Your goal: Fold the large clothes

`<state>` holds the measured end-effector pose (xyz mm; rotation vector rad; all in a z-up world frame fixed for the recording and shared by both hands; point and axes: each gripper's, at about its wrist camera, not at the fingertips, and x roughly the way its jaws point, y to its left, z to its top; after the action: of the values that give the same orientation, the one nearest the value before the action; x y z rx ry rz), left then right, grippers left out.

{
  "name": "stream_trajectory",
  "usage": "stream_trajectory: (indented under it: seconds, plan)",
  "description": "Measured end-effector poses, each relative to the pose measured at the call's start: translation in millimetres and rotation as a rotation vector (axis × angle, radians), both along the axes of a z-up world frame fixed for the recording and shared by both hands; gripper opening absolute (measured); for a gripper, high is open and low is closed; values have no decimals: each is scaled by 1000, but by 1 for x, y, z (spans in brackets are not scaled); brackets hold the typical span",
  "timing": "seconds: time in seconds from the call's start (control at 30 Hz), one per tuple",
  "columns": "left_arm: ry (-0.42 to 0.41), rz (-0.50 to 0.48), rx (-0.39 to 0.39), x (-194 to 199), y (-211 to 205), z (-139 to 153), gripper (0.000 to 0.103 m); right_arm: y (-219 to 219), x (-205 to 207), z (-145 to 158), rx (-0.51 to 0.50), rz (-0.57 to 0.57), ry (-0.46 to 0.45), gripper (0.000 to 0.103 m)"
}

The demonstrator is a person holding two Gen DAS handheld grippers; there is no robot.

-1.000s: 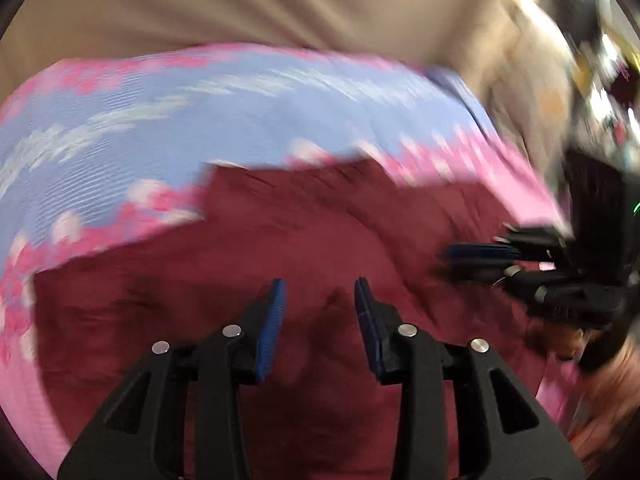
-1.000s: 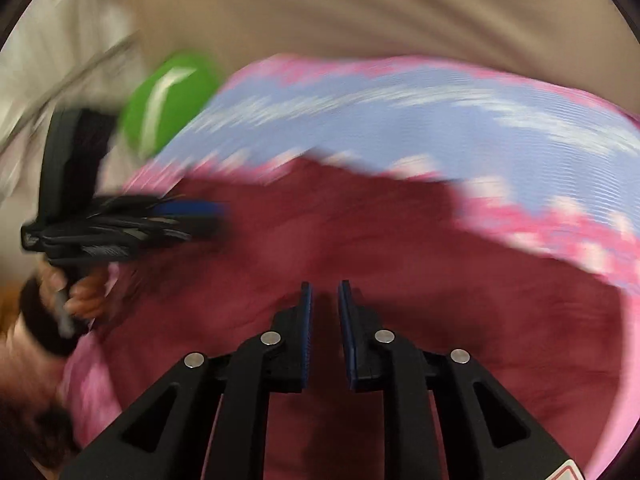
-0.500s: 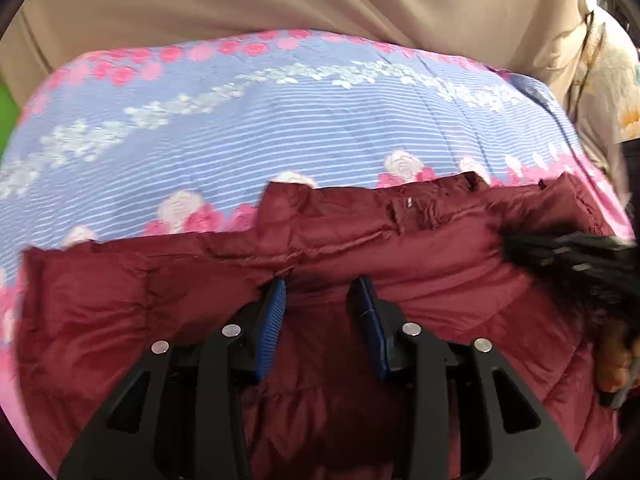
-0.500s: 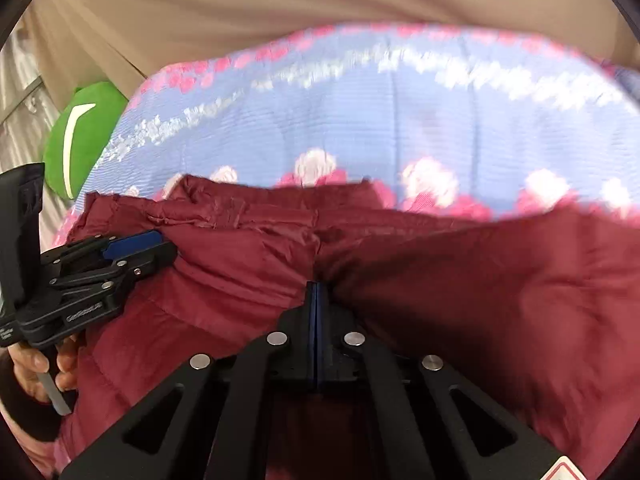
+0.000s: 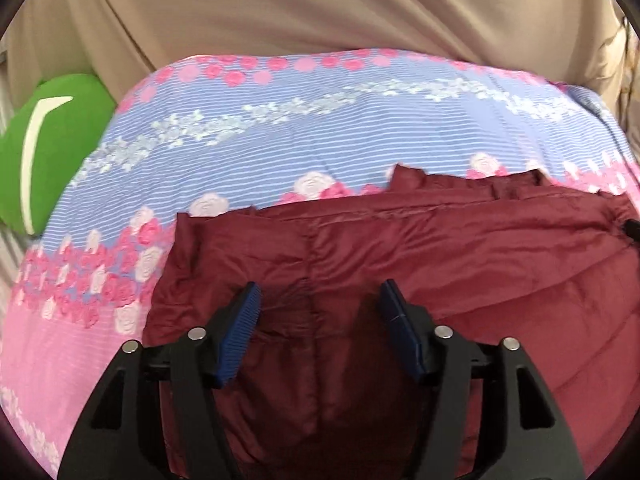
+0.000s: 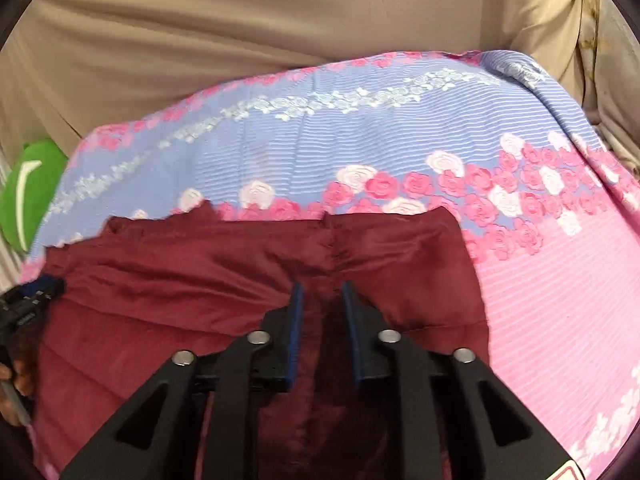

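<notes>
The maroon padded jacket (image 5: 440, 264) lies flat on the floral bedspread (image 5: 280, 140), its long axis running side to side across both views, far edge toward the beige curtain (image 5: 320, 4). It sits directly below and ahead of both tools. My left gripper (image 5: 318, 304) hovers with jaws spread wide near the garment's left end; my right gripper (image 6: 322, 300) hovers with jaws slightly parted, pinching nothing, near its right end. I judge each end falls to the nearer hand.
</notes>
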<state>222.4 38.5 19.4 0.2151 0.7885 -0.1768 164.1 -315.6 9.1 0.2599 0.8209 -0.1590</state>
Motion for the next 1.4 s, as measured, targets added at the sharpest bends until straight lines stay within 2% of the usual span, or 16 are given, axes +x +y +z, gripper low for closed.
stream_trajectory:
  seconds: [0.07, 0.17, 0.23, 0.3, 0.4, 0.47, 0.63, 0.7, 0.77, 0.9, 1.0, 1.1, 1.17, 1.33, 1.37, 1.4]
  plan:
    - [16, 20, -25, 3, 5, -7, 61, -16, 4, -15, 56, -24, 22, 16]
    - [13, 49, -44, 8, 10, -13, 64, -24, 7, -19, 126, -53, 18, 16]
    - [7, 57, -34, 8, 9, -16, 66, -23, 0, -13, 102, -69, -9, 20]
    - [6, 64, -34, 8, 9, -18, 69, -23, -4, -12, 87, -77, -25, 21]
    - [14, 69, -47, 11, 11, -21, 72, -27, 3, -25, 107, -91, 6, 19]
    - [31, 77, -59, 13, 14, -22, 74, -25, 6, -29, 85, -93, 17, 19]
    - [47, 88, -136, 15, 30, -19, 74, -25, 6, -30, 69, -95, 24, 18]
    - [31, 102, -141, 7, 40, -11, 73, -28, -7, -21, 74, -130, -4, 19]
    - [13, 101, -160, -12, 56, 1, 73, -22, -26, -7, 86, -112, -48, 24]
    - [-19, 109, -139, -41, 81, 11, 76, 7, -64, 11, 16, -45, -94, 24]
    - [17, 133, -99, -44, 93, -8, 78, 18, -68, -4, -33, -36, -61, 24]
    - [43, 166, -189, -43, 110, -25, 88, 18, -67, -21, -61, -39, -68, 23]
    - [61, 184, -241, -40, 118, -28, 88, 21, -65, -25, -87, -37, -60, 23]
    - [42, 210, -218, -45, 119, -24, 88, 30, -62, -21, -157, -66, -22, 22]
    - [28, 218, -218, -53, 121, -18, 87, 32, -66, -15, -149, -85, -21, 28]
    - [24, 216, -227, -59, 124, -14, 87, 37, -72, -5, -99, -73, -42, 30]
